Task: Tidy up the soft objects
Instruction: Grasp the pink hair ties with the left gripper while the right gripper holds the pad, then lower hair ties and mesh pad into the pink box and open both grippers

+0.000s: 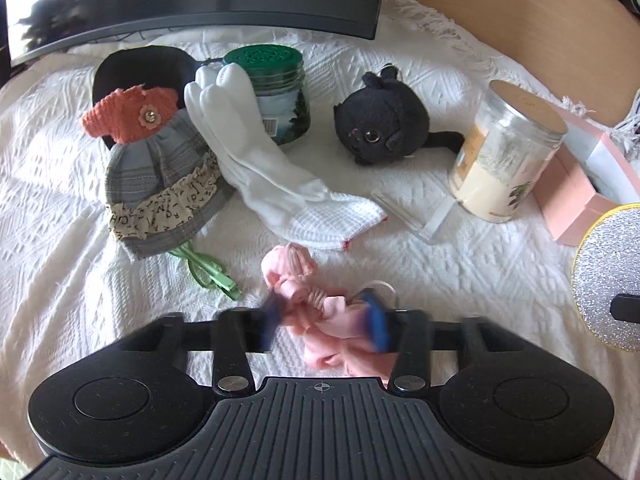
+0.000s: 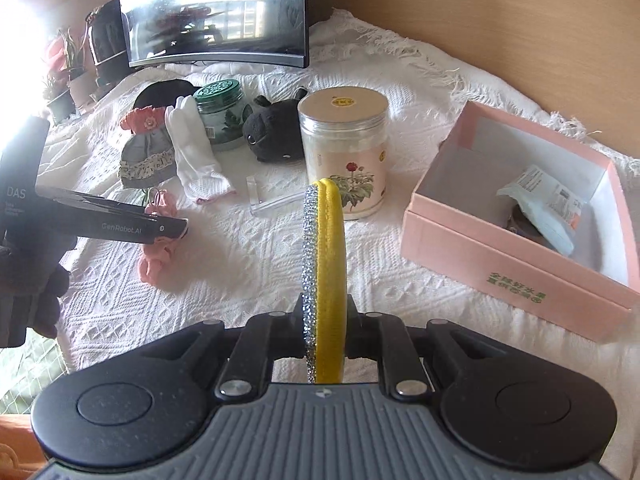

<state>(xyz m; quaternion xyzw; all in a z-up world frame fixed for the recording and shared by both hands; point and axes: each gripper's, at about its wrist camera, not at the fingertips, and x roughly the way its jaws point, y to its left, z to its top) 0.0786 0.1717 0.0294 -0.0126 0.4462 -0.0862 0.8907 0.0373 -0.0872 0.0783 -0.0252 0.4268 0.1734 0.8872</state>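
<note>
Left gripper [image 1: 324,318] pinches a crumpled pink fabric piece [image 1: 320,312] lying on the white woven bedspread [image 1: 460,280], its blue pads blurred against the cloth. Right gripper [image 2: 325,338] is clenched on one round yellow pad edged with silver glitter [image 2: 322,264], held upright on its edge. Farther off lie a pair of white cotton gloves [image 1: 248,152], one grey ruffled doll dress with an orange knitted top [image 1: 160,176] and one black plush cat [image 1: 380,124] — between two jars. One open pink cardboard box [image 2: 516,256] sits to the right.

Black hand-held gripper [image 2: 326,336] with ribbed grey body and silver screws.
</note>
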